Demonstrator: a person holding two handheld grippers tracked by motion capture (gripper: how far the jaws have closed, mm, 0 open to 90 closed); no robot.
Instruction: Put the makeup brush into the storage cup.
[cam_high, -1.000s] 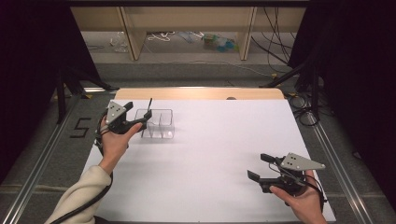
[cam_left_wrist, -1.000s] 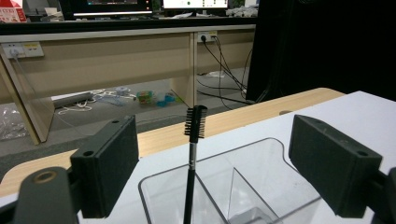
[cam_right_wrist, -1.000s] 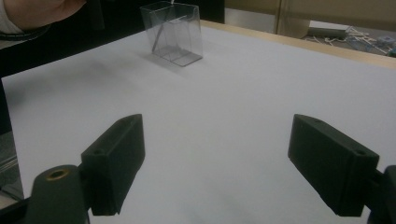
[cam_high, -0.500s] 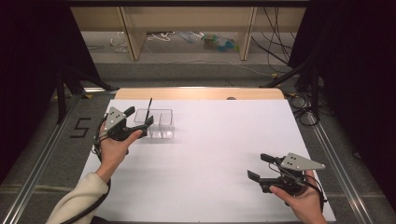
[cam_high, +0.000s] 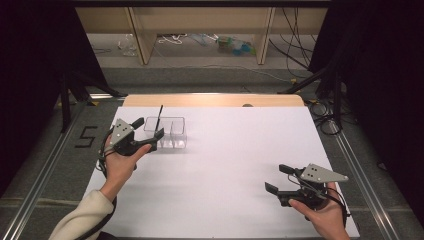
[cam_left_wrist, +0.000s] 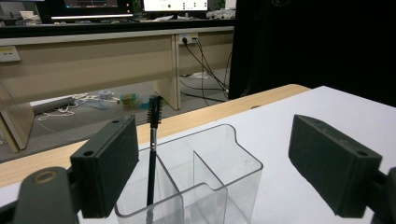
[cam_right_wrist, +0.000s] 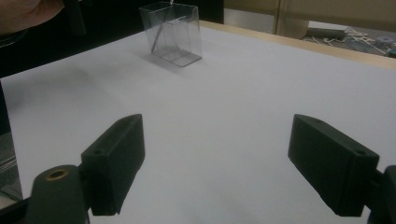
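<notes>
white table (cam_high: 225, 165): brush (cam_left_wrist: 152, 149) upright in clear organizer (cam_left_wrist: 210, 182), just past left gripper (cam_high: 148, 131), fingers released.

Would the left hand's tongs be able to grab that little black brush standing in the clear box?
Probably yes. The left tongs are open right beside the clear box, and the brush sticks up above its rim with nothing blocking it.
</notes>
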